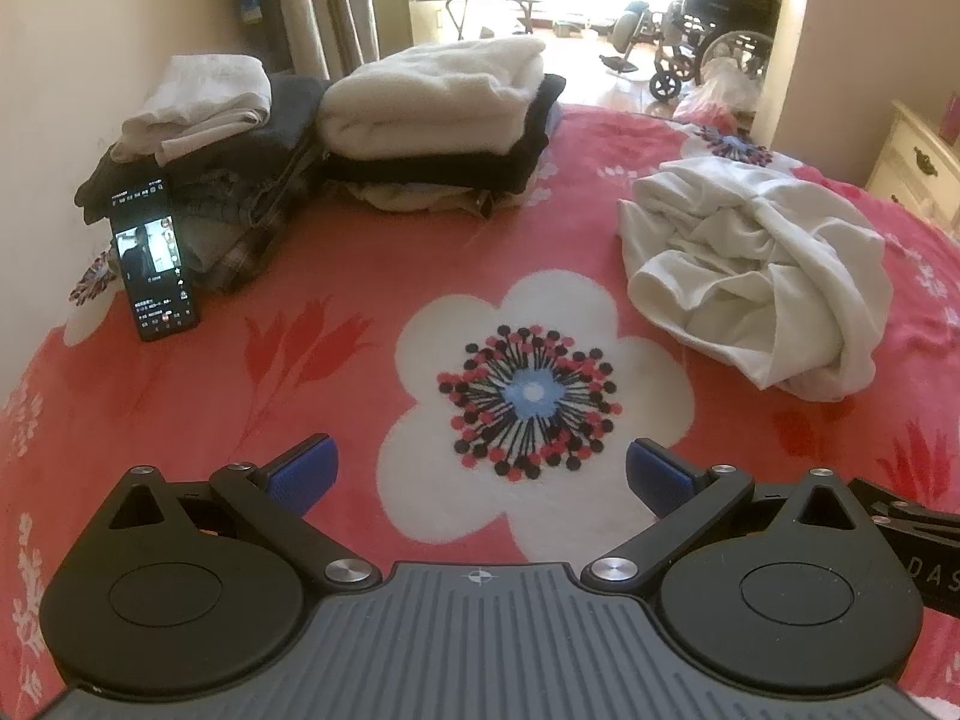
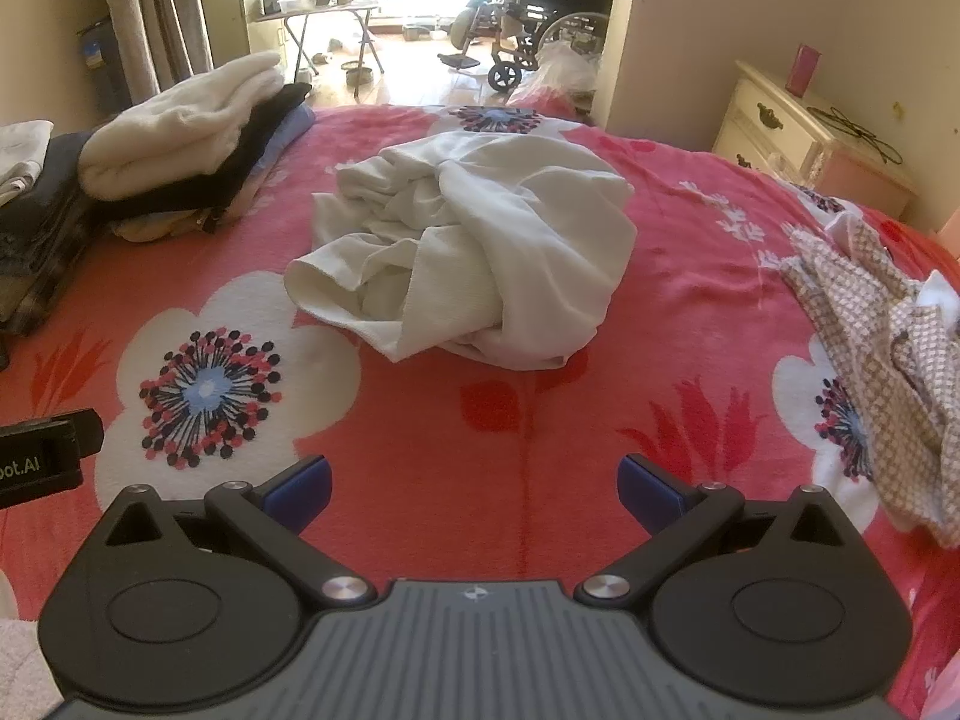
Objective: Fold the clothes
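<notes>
Two folded stacks [image 1: 432, 120] and a phone [image 1: 157, 258] flank the crumpled white garment [image 2: 474, 252].

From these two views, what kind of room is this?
Most likely a bedroom in a home: a bed with a red floral blanket, folded clothes stacked on it, and a nightstand beside it.

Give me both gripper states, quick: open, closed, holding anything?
Left gripper: open, holding nothing, above the red floral blanket.
Right gripper: open, holding nothing, short of the crumpled white garment.
</notes>
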A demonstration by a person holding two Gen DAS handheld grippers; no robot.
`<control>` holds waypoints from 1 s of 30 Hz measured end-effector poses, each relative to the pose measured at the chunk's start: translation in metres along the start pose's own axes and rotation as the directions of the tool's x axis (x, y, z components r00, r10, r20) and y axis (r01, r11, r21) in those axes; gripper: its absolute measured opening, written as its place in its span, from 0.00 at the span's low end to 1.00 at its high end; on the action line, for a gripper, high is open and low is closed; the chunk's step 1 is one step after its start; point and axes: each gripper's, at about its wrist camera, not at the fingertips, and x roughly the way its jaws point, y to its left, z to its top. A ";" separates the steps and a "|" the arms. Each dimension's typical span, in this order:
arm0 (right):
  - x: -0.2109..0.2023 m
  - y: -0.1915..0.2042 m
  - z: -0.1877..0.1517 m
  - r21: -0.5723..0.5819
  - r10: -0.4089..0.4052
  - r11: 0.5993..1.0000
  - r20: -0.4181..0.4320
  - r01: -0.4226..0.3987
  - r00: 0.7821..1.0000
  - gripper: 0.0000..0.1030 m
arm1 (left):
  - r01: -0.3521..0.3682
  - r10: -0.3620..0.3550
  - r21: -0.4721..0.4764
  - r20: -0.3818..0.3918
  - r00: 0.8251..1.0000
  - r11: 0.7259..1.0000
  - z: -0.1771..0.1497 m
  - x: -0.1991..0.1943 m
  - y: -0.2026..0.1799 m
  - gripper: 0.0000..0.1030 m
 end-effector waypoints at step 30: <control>-0.005 -0.007 0.004 0.018 -0.012 1.000 0.010 0.012 1.000 1.00 | 0.004 -0.004 0.038 0.007 1.000 0.999 -0.001 0.001 -0.005 1.00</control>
